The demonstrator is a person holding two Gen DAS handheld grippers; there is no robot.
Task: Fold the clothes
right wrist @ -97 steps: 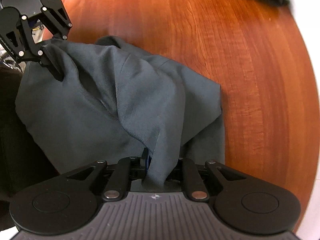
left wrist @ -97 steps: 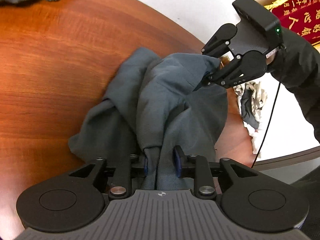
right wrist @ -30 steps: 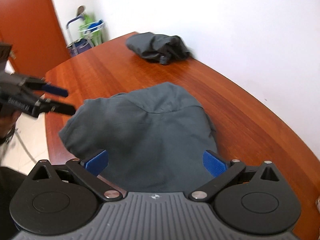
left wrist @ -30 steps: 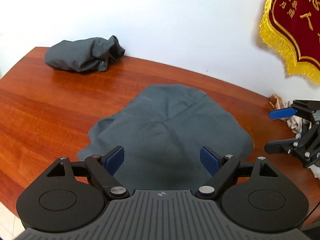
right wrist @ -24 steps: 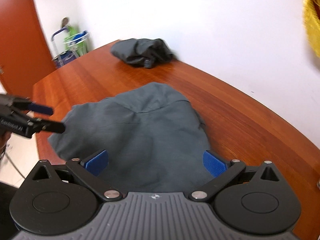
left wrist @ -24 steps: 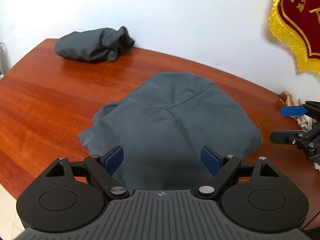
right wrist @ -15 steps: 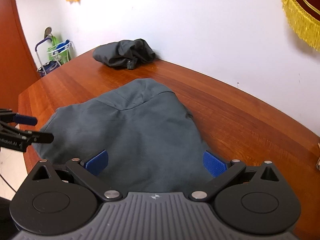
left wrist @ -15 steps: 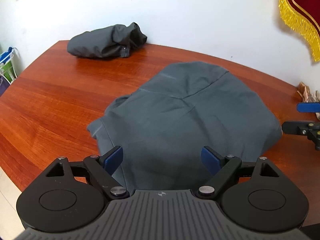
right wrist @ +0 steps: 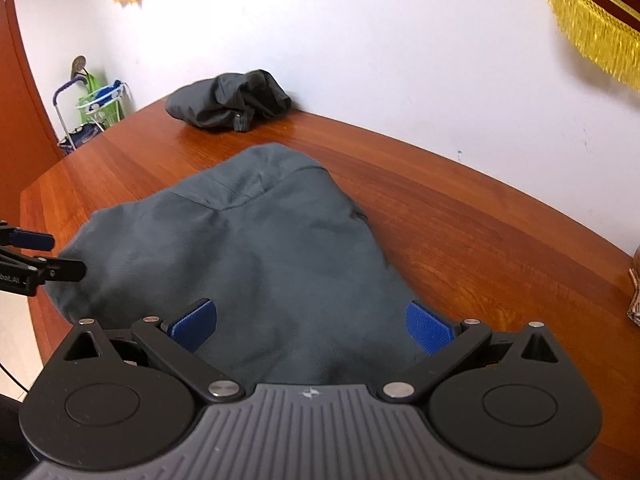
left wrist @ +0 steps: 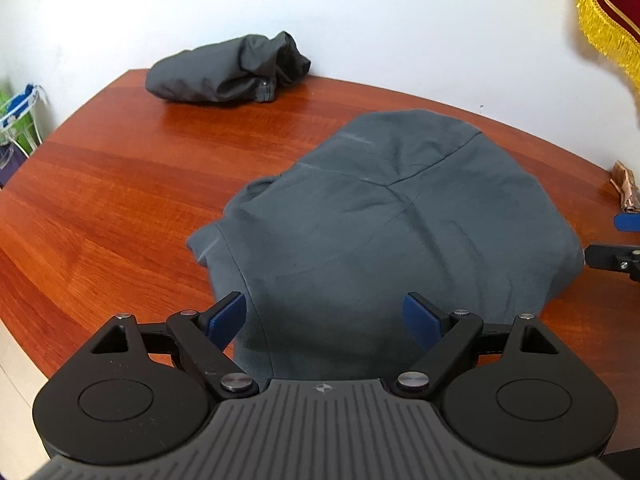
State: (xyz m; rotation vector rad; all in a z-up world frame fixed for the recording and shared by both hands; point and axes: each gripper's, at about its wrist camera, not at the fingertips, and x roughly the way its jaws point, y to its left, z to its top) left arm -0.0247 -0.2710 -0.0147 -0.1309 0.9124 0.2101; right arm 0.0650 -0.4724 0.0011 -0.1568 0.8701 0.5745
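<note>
**Letting Go of the Grey Clothes**

Lying spread out on the brown table (left wrist: 100, 208) is the grey garment (left wrist: 400, 232). A little while ago both grippers were pinching it and holding it up in a bunch. Now it is down flat, with one seam running across the top part, and nothing is holding it.

The left gripper (left wrist: 324, 316) has its blue fingers (left wrist: 226, 316) wide apart, with only the near edge of the cloth showing between them. The right gripper (right wrist: 312, 322) is the same: its fingers are far apart and empty, and they hang over the near edge of the cloth too. Each gripper can be seen poking in at the side of the other one's view.

Both views now sit lower and closer to the cloth than a second ago. That likely means the laying-out step is done, and the next job is to grab an edge and fold it over.

Another dark bundle of clothes (left wrist: 228, 70) sits far back by the white wall (left wrist: 400, 20), well apart from this one.
</note>
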